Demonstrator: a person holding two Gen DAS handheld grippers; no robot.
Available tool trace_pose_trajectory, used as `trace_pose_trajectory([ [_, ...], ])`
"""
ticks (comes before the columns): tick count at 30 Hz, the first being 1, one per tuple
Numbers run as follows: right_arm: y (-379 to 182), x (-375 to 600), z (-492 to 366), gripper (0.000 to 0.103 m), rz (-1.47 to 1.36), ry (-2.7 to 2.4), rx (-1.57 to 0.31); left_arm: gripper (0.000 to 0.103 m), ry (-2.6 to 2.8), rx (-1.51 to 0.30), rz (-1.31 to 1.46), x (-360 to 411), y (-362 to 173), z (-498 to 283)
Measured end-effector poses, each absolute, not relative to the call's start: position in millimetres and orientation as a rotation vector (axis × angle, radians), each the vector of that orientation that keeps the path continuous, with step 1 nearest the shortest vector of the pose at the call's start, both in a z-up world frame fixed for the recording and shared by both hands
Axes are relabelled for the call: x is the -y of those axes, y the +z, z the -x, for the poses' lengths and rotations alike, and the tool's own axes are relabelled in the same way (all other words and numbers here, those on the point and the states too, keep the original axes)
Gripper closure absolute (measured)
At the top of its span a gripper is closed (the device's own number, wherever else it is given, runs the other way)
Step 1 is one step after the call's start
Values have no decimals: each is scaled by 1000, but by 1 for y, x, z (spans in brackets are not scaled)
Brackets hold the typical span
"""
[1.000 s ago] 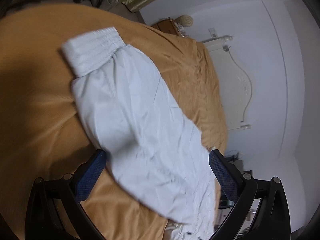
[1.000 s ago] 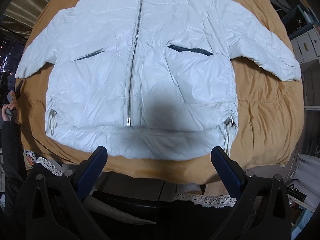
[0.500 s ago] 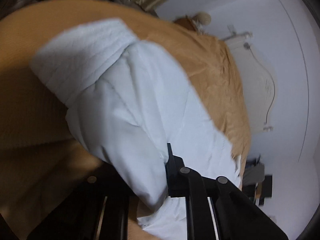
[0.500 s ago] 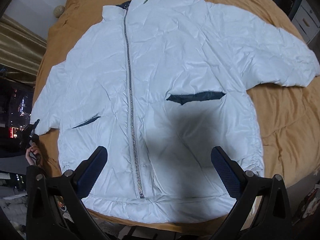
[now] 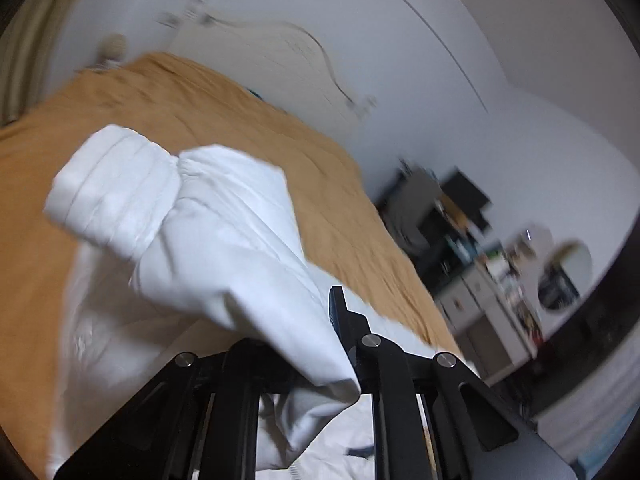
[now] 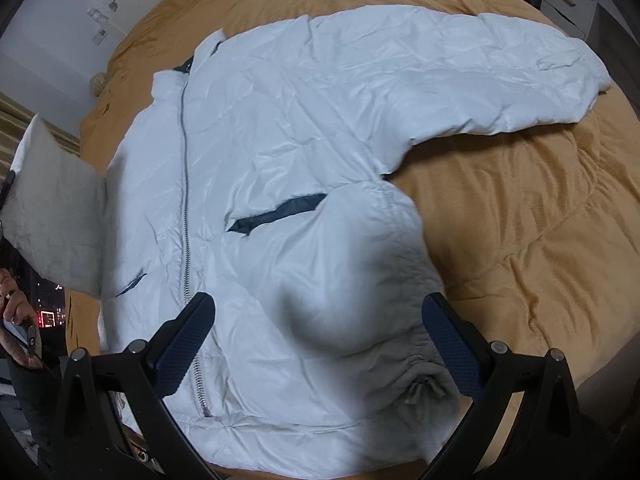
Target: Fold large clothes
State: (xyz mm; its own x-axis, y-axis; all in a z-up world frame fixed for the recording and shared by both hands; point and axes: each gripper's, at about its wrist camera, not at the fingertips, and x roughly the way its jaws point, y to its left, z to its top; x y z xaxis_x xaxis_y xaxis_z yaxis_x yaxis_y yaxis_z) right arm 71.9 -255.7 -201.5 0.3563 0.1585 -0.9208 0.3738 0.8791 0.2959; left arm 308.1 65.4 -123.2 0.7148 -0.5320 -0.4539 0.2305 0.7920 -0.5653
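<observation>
1 white padded zip-front jacket (image 6: 280, 184), crinkled shiny fabric, lying front-up on a bed under a tan quilted cover (image 6: 520, 240). Silver zip (image 6: 186, 184) closed along the front, collar toward the head of the bed. 2 dark slit pockets: the larger (image 6: 276, 214) to the right of the zip, the smaller (image 6: 132, 280) to its left. Drawstring gather (image 6: 420, 388) at the hem's right corner.

1 long sleeve (image 6: 480, 72) spread flat toward the upper right of the right wrist view, resting on the cover.

1 opposite sleeve (image 5: 208, 248), lifted off the bed and held up in the air; ribbed white cuff (image 5: 116, 196) at its free end. Motion blur over this view.

1 left gripper (image 5: 336, 344), black frame: jaws closed on the raised sleeve's fabric, which bunches out between them.

1 right gripper (image 6: 320, 344), black frame with blue textured pads: jaws spread wide above the jacket's lower front, nothing between them, no visible contact with the cloth.

1 hand (image 6: 16, 308) at the left edge of the right wrist view.

1 white carved headboard (image 5: 280, 60) against a pale wall.
</observation>
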Motion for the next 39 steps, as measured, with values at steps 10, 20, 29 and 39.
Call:
trace_pose_trajectory([
  [10, -203, 307, -82, 0, -526, -216, -1209, 89, -438, -958, 731, -3, -368, -341],
  [20, -148, 148, -290, 0, -230, 94, -1313, 89, -461, -938, 673, 12, -375, -333],
  [29, -238, 41, -392, 26, -21, 86, -1569, 89, -472, -936, 681, 20, -363, -310],
  [39, -231, 169, -377, 94, -229, 40, -1507, 88, -595, -1089, 794, -29, -318, -264],
])
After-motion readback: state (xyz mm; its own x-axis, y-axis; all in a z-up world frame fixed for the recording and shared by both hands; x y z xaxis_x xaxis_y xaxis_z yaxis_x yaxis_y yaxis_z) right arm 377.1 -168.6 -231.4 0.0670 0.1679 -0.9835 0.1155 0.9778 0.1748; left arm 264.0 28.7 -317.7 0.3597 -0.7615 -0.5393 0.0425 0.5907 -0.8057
